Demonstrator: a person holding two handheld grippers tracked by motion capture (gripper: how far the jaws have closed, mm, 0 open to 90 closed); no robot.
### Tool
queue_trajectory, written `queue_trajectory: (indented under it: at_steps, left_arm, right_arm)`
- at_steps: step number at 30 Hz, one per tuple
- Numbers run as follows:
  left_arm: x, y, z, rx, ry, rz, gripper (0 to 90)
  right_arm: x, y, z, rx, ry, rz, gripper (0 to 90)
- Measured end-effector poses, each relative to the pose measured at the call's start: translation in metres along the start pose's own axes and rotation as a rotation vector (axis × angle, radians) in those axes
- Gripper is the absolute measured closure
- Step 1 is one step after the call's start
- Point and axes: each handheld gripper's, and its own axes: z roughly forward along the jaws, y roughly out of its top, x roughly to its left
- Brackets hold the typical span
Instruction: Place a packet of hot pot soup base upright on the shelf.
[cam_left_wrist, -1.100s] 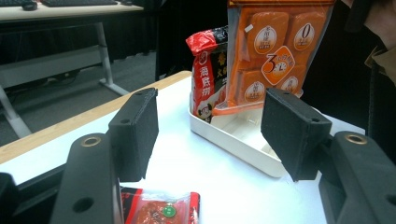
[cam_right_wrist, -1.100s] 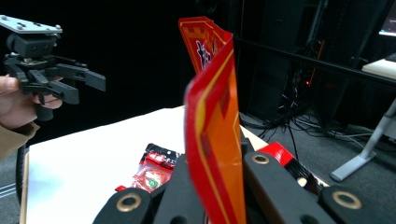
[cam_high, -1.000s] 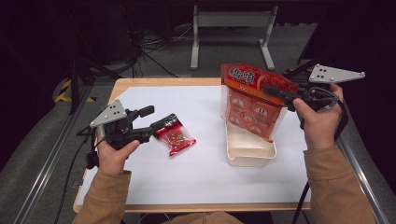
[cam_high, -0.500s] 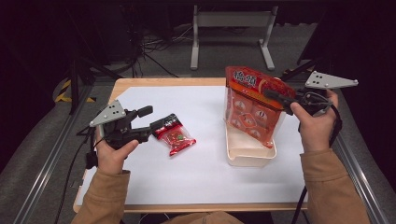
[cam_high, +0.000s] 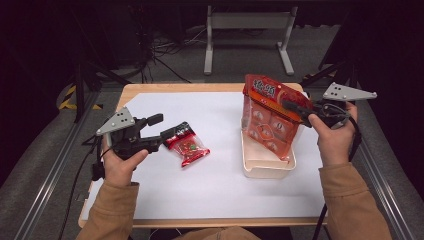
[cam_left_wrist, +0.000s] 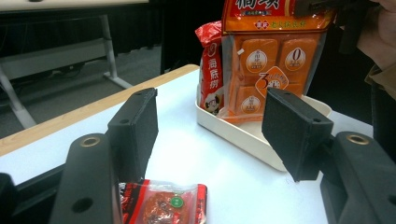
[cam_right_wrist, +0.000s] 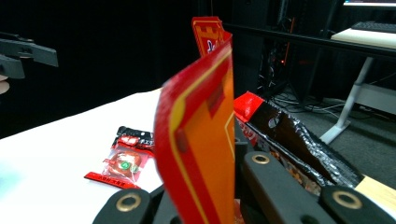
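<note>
A big orange-and-red snack bag (cam_high: 270, 117) hangs upright with its lower end inside the white tray (cam_high: 265, 170). My right gripper (cam_high: 294, 107) is shut on the bag's top edge (cam_right_wrist: 201, 140). A second red bag (cam_left_wrist: 212, 70) stands in the tray behind it. A small red packet (cam_high: 187, 145) lies flat on the white table cover, left of the tray. My left gripper (cam_high: 162, 127) is open just left of that packet and points toward it. In the left gripper view the packet (cam_left_wrist: 163, 205) lies below the spread jaws, not between the pads.
The white sheet (cam_high: 220, 185) covers a wooden table (cam_high: 200, 222) whose front edge runs near the person's sleeves. A metal frame (cam_high: 247, 40) and cables lie on the floor behind. Grey rails flank the table on both sides.
The right hand has sunk a little, bringing the big bag lower into the tray. The left hand and the small packet have stayed where they were.
</note>
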Motion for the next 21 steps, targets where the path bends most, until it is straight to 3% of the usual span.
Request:
queue_trajectory:
  at_steps: [21]
  left_arm:
    - [0.001,-0.002,0.006,0.033,0.003,-0.003,34.9]
  right_arm:
    - [-0.005,-0.021,-0.003,0.009,0.015,0.037,89.5]
